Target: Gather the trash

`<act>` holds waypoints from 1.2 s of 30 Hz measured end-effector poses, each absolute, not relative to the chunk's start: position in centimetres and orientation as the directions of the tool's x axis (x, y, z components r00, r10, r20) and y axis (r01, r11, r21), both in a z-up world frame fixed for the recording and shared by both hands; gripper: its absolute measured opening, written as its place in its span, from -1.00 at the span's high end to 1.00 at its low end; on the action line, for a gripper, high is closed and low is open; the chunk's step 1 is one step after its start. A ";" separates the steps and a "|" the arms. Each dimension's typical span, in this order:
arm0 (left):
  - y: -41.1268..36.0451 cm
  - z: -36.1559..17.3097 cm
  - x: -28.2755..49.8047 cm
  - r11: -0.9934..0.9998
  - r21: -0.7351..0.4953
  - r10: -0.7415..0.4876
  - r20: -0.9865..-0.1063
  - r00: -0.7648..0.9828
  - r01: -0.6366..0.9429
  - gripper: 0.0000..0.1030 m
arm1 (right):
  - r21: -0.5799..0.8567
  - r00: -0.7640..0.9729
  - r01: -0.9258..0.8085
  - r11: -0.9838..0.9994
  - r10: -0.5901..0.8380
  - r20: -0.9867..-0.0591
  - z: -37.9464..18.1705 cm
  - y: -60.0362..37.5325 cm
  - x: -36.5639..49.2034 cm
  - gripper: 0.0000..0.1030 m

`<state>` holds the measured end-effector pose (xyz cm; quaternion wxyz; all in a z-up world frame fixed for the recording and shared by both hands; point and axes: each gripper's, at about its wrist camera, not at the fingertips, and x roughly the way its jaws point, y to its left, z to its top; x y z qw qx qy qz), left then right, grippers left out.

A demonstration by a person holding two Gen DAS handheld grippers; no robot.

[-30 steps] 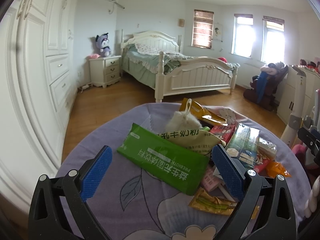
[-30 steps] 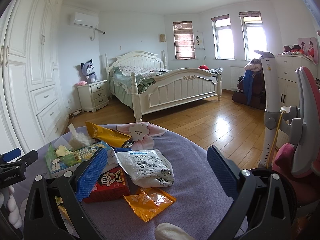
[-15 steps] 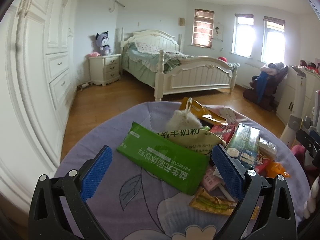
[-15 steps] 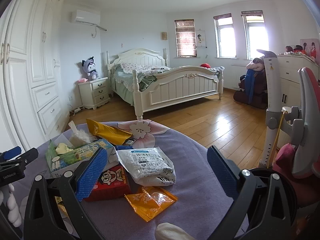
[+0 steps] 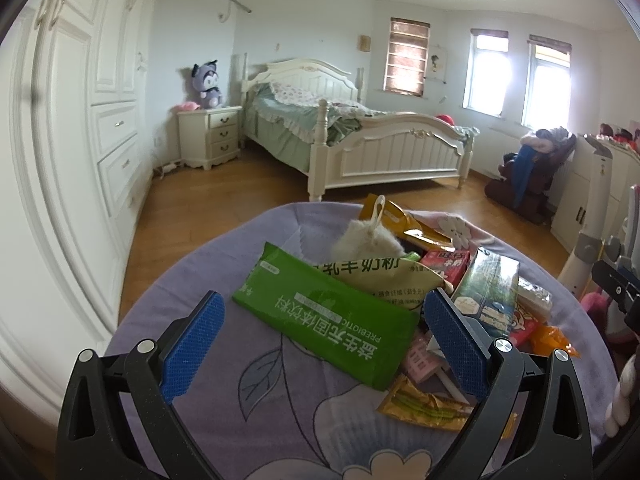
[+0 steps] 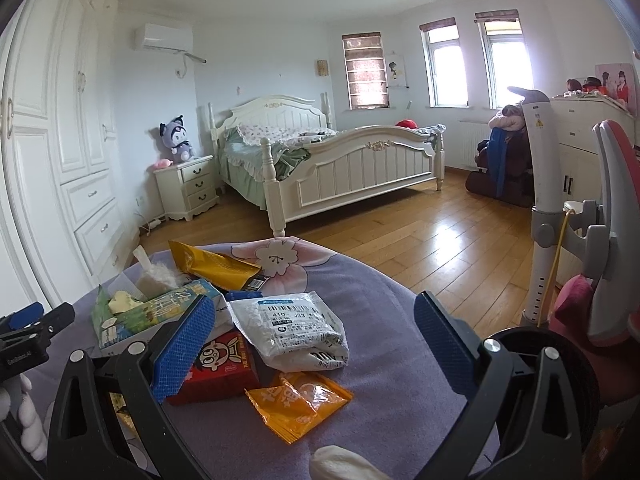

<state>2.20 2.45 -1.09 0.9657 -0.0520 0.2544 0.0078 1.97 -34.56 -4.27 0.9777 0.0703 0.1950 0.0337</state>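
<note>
The left hand-held gripper [image 5: 320,330] hangs with jaws apart and empty over the green packet [image 5: 326,322] lying between them on the surface [image 5: 180,280], the right hand-held gripper [image 6: 314,342] likewise spread above the white bag [image 6: 290,330], so picking seems not yet begun; next, lower and close on one wrapper.

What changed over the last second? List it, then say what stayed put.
Only slight camera drift: in the right wrist view the bed and wrappers sit a little further right and lower. Nothing was grasped or released. The left gripper and right gripper stay open, jaws empty. The green rectangular plastic pouch and white crinkled plastic packet lie unmoved on the purple floral cloth.
</note>
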 end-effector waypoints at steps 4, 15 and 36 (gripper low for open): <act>6.6 0.0 2.4 0.969 -0.247 -0.151 -0.500 0.853 0.027 -0.90 | 0.147 0.853 -0.175 0.974 0.224 -0.471 -4.7 -34.3 4.0 -0.91; 11.8 -1.3 10.7 0.923 -0.303 -0.383 -0.667 0.639 0.237 -0.83 | 0.083 0.589 -0.571 0.817 0.478 -0.652 2.0 -30.2 15.2 -0.84; 8.4 -6.4 16.3 0.870 -0.282 -0.456 -0.771 0.445 0.404 -0.49 | -0.059 0.350 -0.754 0.655 0.324 -0.879 -6.3 -19.1 25.8 0.81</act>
